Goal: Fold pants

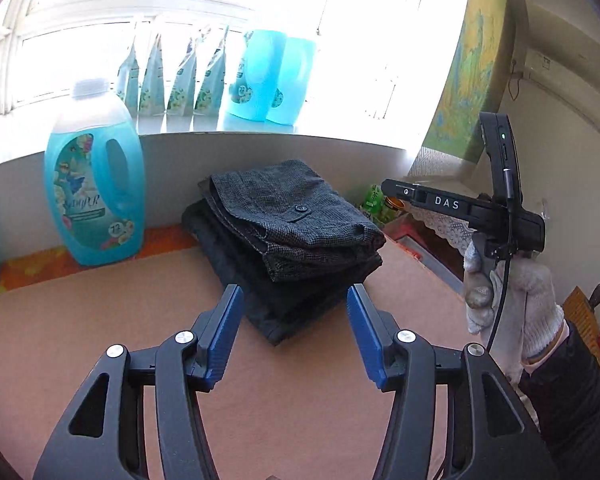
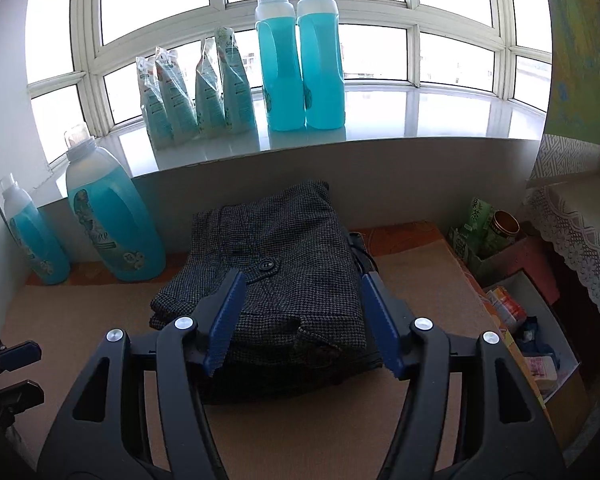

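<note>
Brown felt-like table surface fills the lower half of both views; an orange patterned strip runs along its far edge against a grey wall under the window sill.

Grey tweed pants, folded into a compact bundle, lie on top of a darker folded garment near the far middle of the table. A buttoned pocket flap faces up on the top layer. The stack sits close to the wall, with bare table on the near side.

Large blue detergent bottle stands on the orange strip left of the stack, apart from it. A smaller blue bottle stands further left. On the sill: two tall blue bottles side by side, four refill pouches in a row to their left.

Left gripper: blue pads spread wide, nothing between them, hovering over the table just short of the near edge of the stack. No contact visible.

Right gripper: released, pads wide apart, poised above the near portion of the pants; in its own camera the bundle shows between the fingers. Whether the pads touch the fabric cannot be told. From the left camera, the right unit appears raised to the right of the stack, held by a white-gloved hand.

Right of the table: open box with small packets, a green carton, a lace-edged cloth.
</note>
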The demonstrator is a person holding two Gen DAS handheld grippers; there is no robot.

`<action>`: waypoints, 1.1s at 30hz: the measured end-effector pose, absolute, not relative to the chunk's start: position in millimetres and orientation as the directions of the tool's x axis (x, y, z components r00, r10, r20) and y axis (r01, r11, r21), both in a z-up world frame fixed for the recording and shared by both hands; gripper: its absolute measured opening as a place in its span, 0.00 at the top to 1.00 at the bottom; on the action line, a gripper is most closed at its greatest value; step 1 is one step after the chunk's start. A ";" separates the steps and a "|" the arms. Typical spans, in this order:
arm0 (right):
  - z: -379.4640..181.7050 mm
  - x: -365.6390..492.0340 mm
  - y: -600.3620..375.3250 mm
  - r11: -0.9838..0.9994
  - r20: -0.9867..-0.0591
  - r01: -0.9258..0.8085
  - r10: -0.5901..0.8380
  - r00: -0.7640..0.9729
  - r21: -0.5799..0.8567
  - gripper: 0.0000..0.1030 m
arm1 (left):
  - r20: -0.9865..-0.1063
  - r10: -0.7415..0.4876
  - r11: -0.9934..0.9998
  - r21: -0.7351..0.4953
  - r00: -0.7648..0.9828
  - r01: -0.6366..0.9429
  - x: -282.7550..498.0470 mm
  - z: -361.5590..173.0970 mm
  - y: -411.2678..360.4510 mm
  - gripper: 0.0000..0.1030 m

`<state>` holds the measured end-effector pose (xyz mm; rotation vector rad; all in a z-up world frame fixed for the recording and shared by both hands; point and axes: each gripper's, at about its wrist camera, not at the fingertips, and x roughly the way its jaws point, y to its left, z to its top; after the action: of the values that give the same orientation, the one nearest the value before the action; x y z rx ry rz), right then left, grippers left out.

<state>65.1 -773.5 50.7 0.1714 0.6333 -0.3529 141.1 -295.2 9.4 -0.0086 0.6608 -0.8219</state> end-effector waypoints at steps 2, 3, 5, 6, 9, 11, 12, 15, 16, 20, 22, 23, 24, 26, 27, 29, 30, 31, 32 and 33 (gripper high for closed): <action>47.2 52.1 -762.2 0.927 -0.610 0.372 -0.271 0.745 0.043 0.39 | -0.532 -0.678 0.697 -0.248 0.507 0.673 133.1 12.0 -288.2 0.48; 46.3 45.8 -755.6 0.929 -0.611 0.369 -0.271 0.744 0.036 0.39 | -0.528 -0.677 0.700 -0.245 0.513 0.671 129.5 13.6 -284.8 0.48; 43.7 32.7 -742.4 0.932 -0.616 0.361 -0.271 0.740 0.024 0.37 | -0.522 -0.680 0.699 -0.251 0.514 0.670 123.7 15.7 -278.0 0.48; 42.6 26.8 -735.6 0.934 -0.621 0.356 -0.270 0.736 0.016 0.32 | -0.522 -0.681 0.699 -0.252 0.513 0.669 121.2 16.0 -275.1 0.48; 43.0 2.9 -716.1 0.935 -0.612 0.355 -0.277 0.740 0.006 0.27 | -0.521 -0.680 0.698 -0.243 0.517 0.673 110.2 17.6 -265.7 0.47; 46.0 -12.3 -703.1 0.934 -0.600 0.357 -0.286 0.747 -0.001 0.27 | -0.512 -0.679 0.701 -0.237 0.526 0.673 101.9 18.5 -257.8 0.47; 47.6 -20.6 -695.2 0.932 -0.589 0.361 -0.299 0.750 -0.014 0.26 | -0.505 -0.676 0.705 -0.233 0.537 0.670 97.5 18.8 -253.3 0.47; 52.4 -45.5 -671.4 0.932 -0.552 0.359 -0.321 0.769 -0.042 0.16 | -0.483 -0.669 0.720 -0.232 0.565 0.655 85.1 19.0 -238.9 0.41; 54.3 -53.6 -664.1 0.932 -0.542 0.360 -0.324 0.775 -0.043 0.15 | -0.480 -0.670 0.720 -0.233 0.567 0.653 81.2 18.5 -234.5 0.39; 62.1 -82.5 -645.0 0.933 -0.513 0.358 -0.303 0.803 0.009 0.10 | -0.477 -0.670 0.718 -0.221 0.569 0.660 65.2 15.0 -219.6 0.34; 66.2 -96.2 -636.2 0.927 -0.487 0.376 -0.324 0.811 0.009 0.08 | -0.476 -0.671 0.717 -0.219 0.569 0.662 57.8 12.2 -211.8 0.29; 67.8 -102.2 -632.4 0.923 -0.473 0.384 -0.334 0.815 0.011 0.07 | -0.476 -0.669 0.718 -0.215 0.571 0.662 54.2 10.8 -208.0 0.29; 68.9 -109.0 -628.6 0.919 -0.460 0.393 -0.342 0.819 0.016 0.03 | -0.475 -0.664 0.722 -0.207 0.577 0.660 50.6 9.5 -204.3 0.29; 67.2 -120.3 -622.3 0.916 -0.446 0.401 -0.345 0.826 0.033 0.00 | -0.478 -0.653 0.732 -0.201 0.587 0.651 44.5 5.7 -197.0 0.28; 64.9 -124.3 -618.8 0.915 -0.449 0.402 -0.344 0.825 0.037 0.00 | -0.481 -0.653 0.733 -0.208 0.585 0.647 41.8 2.9 -193.4 0.28; 58.2 -132.2 -611.3 0.913 -0.454 0.405 -0.346 0.821 0.038 0.00 | -0.494 -0.646 0.740 -0.219 0.582 0.636 36.8 -3.5 -186.1 0.26; 54.2 -135.8 -607.5 0.913 -0.458 0.407 -0.347 0.818 0.034 0.00 | -0.497 -0.638 0.748 -0.218 0.588 0.627 33.9 -6.4 -182.4 0.25; 49.8 -139.0 -603.8 0.912 -0.463 0.408 -0.350 0.814 0.029 0.00 | -0.498 -0.629 0.756 -0.213 0.597 0.619 30.5 -8.5 -178.5 0.25; 45.0 -142.4 -600.2 0.912 -0.470 0.409 -0.351 0.810 0.025 0.00 | -0.499 -0.620 0.763 -0.205 0.605 0.613 27.2 -10.7 -175.1 0.25; 39.9 -144.4 -598.0 0.912 -0.478 0.410 -0.350 0.806 0.023 0.00 | -0.503 -0.612 0.769 -0.198 0.610 0.608 24.4 -13.1 -171.8 0.24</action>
<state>-144.4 -598.0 39.9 0.1273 0.4861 -0.4080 24.4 -171.8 -13.1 -0.0078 0.5837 -0.7040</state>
